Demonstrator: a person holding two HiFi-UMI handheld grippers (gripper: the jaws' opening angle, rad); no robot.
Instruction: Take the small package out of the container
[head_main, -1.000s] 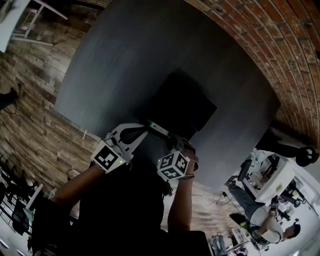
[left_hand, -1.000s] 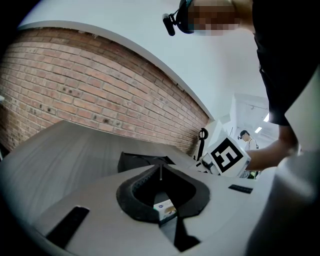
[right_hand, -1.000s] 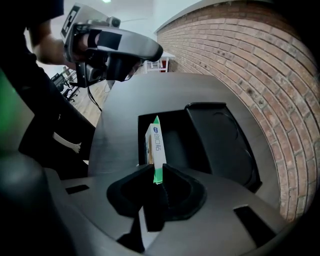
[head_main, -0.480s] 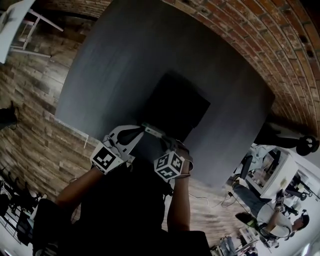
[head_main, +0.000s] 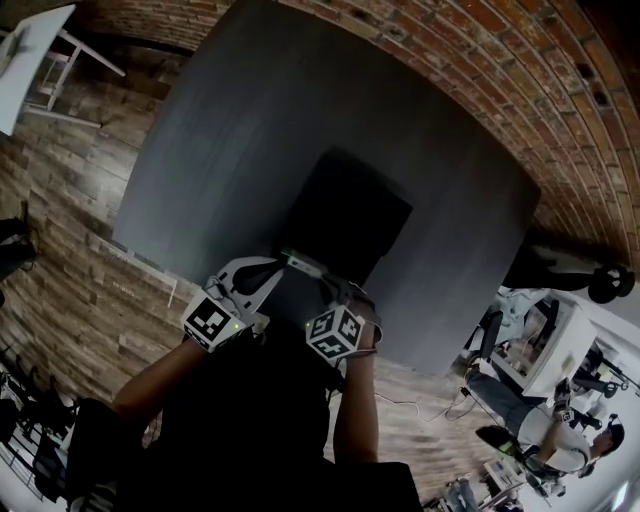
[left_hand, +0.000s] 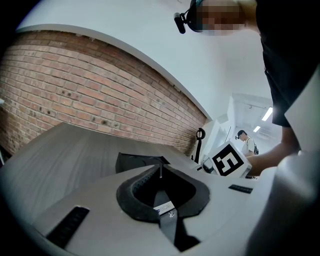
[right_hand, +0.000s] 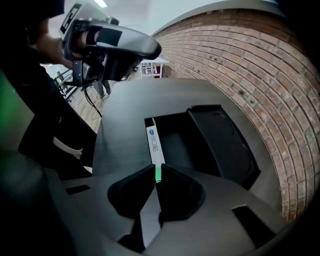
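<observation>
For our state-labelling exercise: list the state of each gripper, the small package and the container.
left gripper: jaws shut, nothing clearly held
right gripper: jaws shut on the small package
small package: gripped at its green end
container: open at the top

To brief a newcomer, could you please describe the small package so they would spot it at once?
On the dark grey table stands a black container. Over its near edge the right tool pinches the small package, a thin flat strip. Against the all-black container it is white, with blue print and a green end.
</observation>
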